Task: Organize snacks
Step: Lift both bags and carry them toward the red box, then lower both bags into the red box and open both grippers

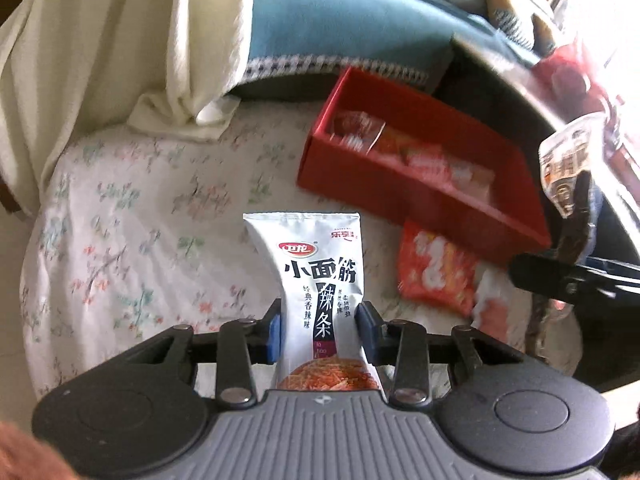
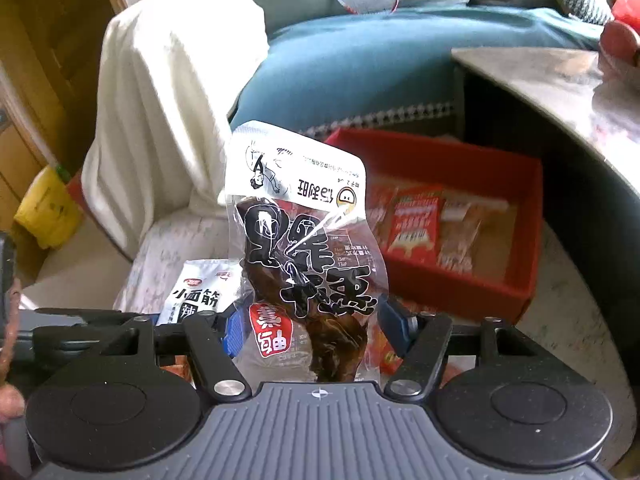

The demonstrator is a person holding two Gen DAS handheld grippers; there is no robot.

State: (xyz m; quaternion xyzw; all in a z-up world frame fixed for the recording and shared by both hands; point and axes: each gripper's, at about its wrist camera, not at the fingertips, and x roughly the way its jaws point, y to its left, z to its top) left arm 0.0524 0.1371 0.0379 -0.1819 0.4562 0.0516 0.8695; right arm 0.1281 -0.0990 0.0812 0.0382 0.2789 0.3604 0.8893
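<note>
My left gripper is clamped on a white spicy-strip packet above the floral cushion, my right gripper pinches a clear packet of dark braised snack, and the red box of snacks sits farther off to the right.

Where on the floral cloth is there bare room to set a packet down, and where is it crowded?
Free: the wide stretch of floral cloth between the white blanket and the red box, left of the white packet. Crowded: the red box already holds snacks, and orange packets lie against its near wall, close to the right gripper.
</note>
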